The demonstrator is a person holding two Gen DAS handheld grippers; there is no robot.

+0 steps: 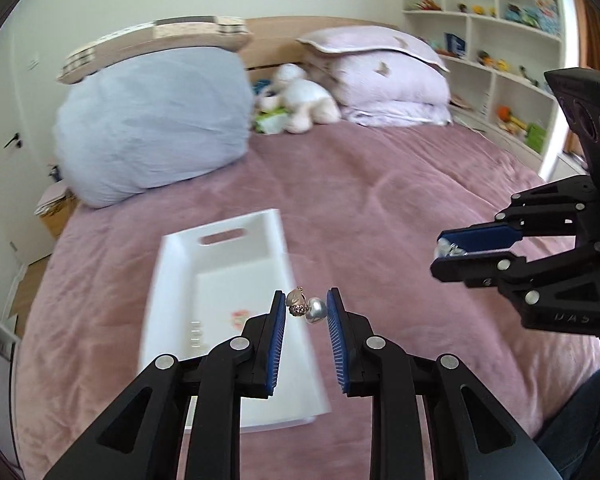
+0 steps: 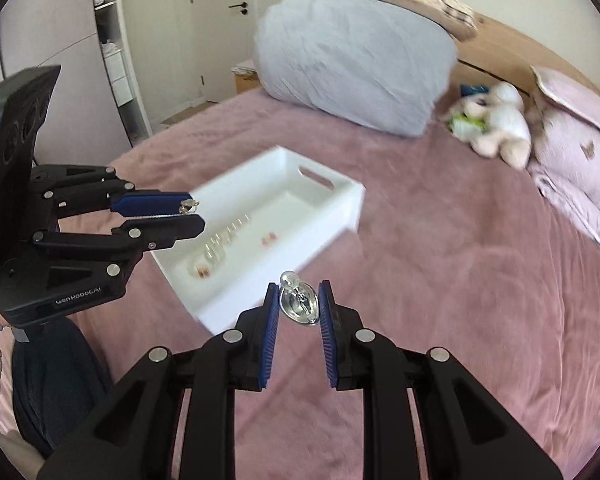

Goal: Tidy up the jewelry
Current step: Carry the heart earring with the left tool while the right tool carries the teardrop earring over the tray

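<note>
My left hand-held gripper (image 1: 305, 312) pinches a small pearl-and-gold earring (image 1: 305, 309) at its fingertips; my right hand-held gripper (image 2: 299, 305) clamps a silver earring (image 2: 299, 303). Both hover above the pink bed (image 2: 440, 280), beside the white tray (image 2: 284, 208) holding a few more pieces.

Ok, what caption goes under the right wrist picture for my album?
Right tongs hold a silver earring above the pink bed, near the white tray.
</note>
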